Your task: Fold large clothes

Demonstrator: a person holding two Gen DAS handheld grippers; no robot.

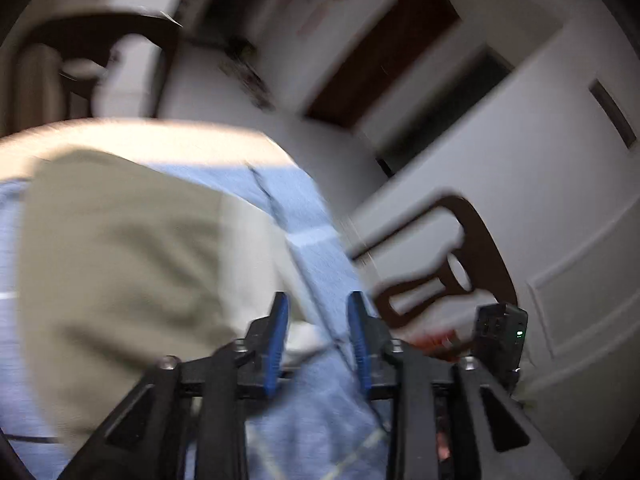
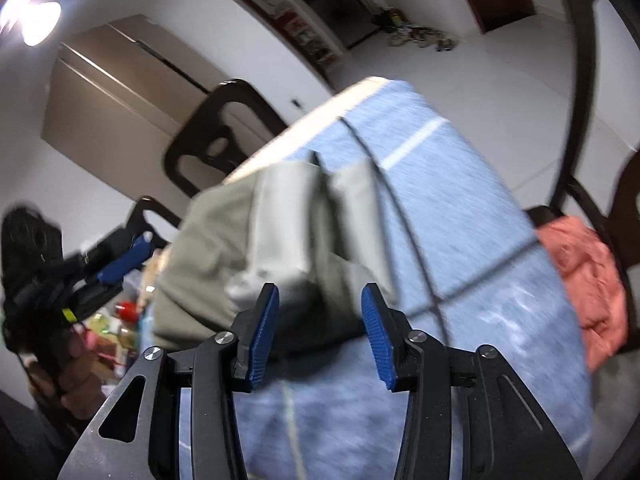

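The olive-green garment (image 1: pixel 120 264) lies on a table covered with a blue cloth (image 1: pixel 320 420), and both views are blurred. In the left wrist view the garment fills the left half of the picture as one broad soft heap, with a paler part (image 1: pixel 256 248) toward the middle. The left gripper (image 1: pixel 318 340) is above the blue cloth just beside the garment's near edge; its blue pads (image 1: pixel 276 344) stand partly apart and nothing is between them. A dark wooden chair back (image 1: pixel 476 256) is on the right, and behind it a white wall with a brown door (image 1: pixel 384 56).

The right wrist view shows the garment (image 2: pixel 208 256) from the other side, and here its grey-white folded part (image 2: pixel 284 224) is clearly seen, which the left view shows only faintly. The right gripper (image 2: pixel 320 332) has its jaws about half open, and the garment's near edge lies just ahead of them, but the pads do not press on it. Only this view shows the left gripper from outside (image 2: pixel 120 260), held by a hand (image 2: pixel 76 364) at the left edge, and a salmon-pink garment (image 2: pixel 584 280) on a chair to the right. A thin dark cable (image 2: pixel 404 216) runs over the blue cloth.
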